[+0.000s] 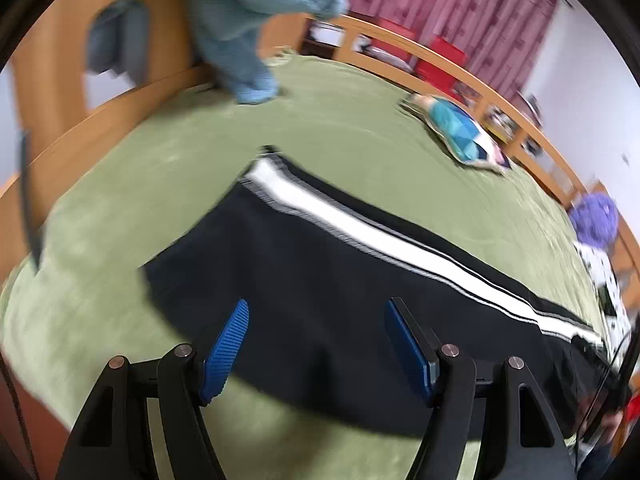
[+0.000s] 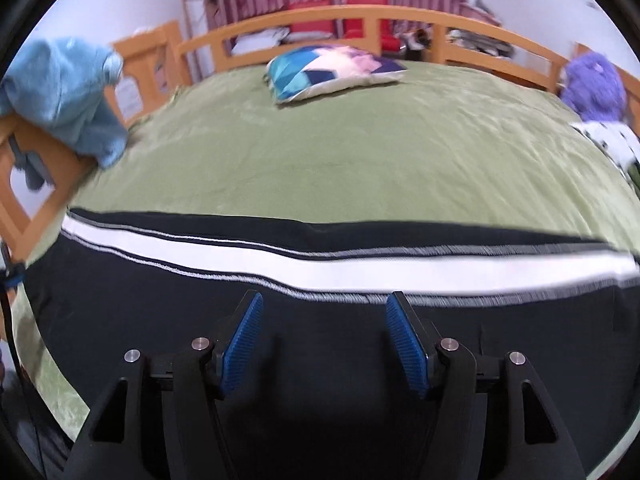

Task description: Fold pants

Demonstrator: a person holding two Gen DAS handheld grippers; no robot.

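Note:
Black pants [image 1: 304, 280] with a white side stripe [image 1: 360, 232] lie flat on the green bed cover [image 1: 160, 168]. In the right wrist view the pants [image 2: 160, 320] stretch across the frame, stripe [image 2: 360, 268] on the far side. My left gripper [image 1: 318, 308] is open and empty, above the pants near their near edge. My right gripper [image 2: 322, 300] is open and empty, above the black cloth just short of the stripe.
A patterned pillow [image 2: 332, 70] lies at the far side of the bed. A light blue towel [image 2: 64, 92] hangs on the wooden bed frame [image 2: 320, 16] at left. A purple plush toy [image 2: 596, 84] and spotted cloth [image 2: 612, 140] are at right.

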